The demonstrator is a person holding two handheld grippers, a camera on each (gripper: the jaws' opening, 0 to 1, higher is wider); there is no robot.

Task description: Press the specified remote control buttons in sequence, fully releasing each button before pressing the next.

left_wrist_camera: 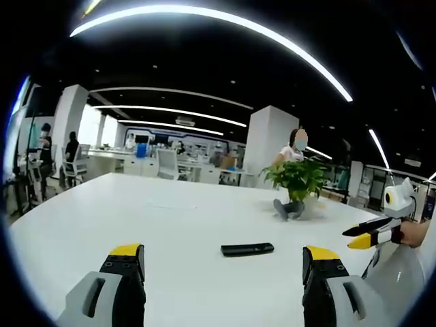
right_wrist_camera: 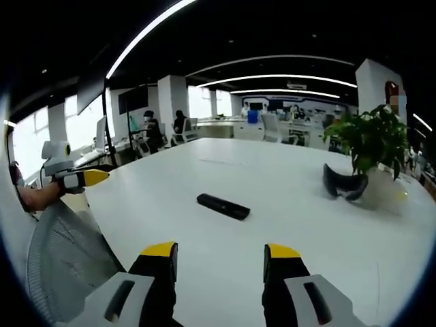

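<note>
While apparently untouched, remote (left_wrist_camera: 247, 249) midtable (left_wrist_camera: 170, 225).

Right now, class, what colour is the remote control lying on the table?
Black; the remote control shows best in the right gripper view, against the white table.

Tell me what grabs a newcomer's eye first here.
A slim black remote control lies alone on the large white table, ahead of both open yellow-tipped grippers, left and right. Beyond it stands a leafy green potted plant, with dark goggles at its base.
</note>
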